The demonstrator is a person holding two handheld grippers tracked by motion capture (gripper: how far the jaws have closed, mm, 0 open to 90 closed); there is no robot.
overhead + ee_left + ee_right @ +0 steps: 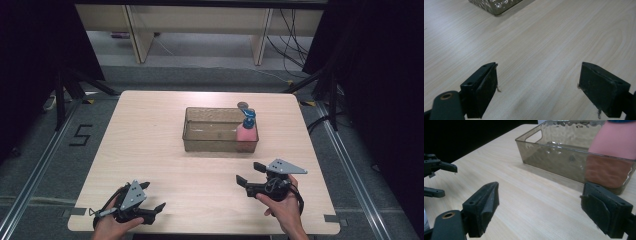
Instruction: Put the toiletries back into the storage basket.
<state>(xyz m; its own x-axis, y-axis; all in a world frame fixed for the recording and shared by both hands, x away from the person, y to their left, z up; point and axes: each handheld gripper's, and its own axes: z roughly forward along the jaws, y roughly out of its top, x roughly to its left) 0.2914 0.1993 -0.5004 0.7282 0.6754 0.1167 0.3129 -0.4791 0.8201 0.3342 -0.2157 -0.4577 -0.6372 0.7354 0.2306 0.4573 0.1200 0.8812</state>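
A black "5" (80, 135) is marked on the grey floor to the left of the table (150, 150); no other writing can be read.

The left gripper (153, 196) sits low at the table's near left corner, held by the left hand (112, 226), its 2 jaws spread wide with nothing between them. In the left gripper view they frame bare wood, with a corner of the bin (495, 5) at the top edge.

The right gripper (250, 172) is held by the right hand (284, 206) at the near right, pointing left and slightly away, just in front of the bin (220, 145). Its jaws are also wide apart and hold nothing.

There is 1 clear brownish bin near the table's centre, and 1 pink bottle (246, 131) with a blue pump top standing upright in its right end. 1 small dark round thing (243, 105) lies just behind the bin; what it is I cannot tell.

In the right gripper view, the bin (554, 157) and bottle (616, 142) are close ahead, and the left gripper's tips show at the far left.
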